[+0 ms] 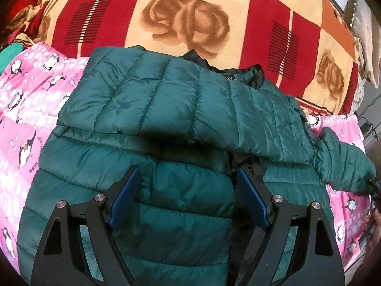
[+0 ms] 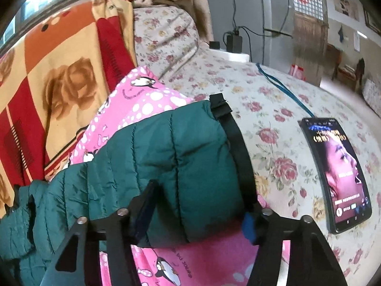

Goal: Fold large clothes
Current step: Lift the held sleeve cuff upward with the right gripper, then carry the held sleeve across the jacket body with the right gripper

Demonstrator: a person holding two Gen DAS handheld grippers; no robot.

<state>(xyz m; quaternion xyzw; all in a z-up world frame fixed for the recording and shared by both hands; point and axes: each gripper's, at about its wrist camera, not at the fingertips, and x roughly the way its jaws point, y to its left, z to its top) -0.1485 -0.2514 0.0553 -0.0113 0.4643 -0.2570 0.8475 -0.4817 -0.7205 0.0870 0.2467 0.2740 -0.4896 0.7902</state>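
Green puffer jacket (image 1: 152, 109) on pink penguin sheet (image 1: 28, 100); left gripper (image 1: 188, 190) wide above body, right gripper (image 2: 197, 212) clamping sleeve cuff (image 2: 190, 166) at 3 o'clock.

The dark green quilted puffer jacket (image 1: 166, 109) lies on the pink penguin-print sheet (image 1: 28, 100), one sleeve folded across its body. Behind it spreads the red-and-cream rose-patterned blanket (image 1: 190, 19). Right of the jacket's cuff (image 2: 190, 162), a black smartphone (image 2: 338, 174) lies on the floral bedspread (image 2: 273, 109).
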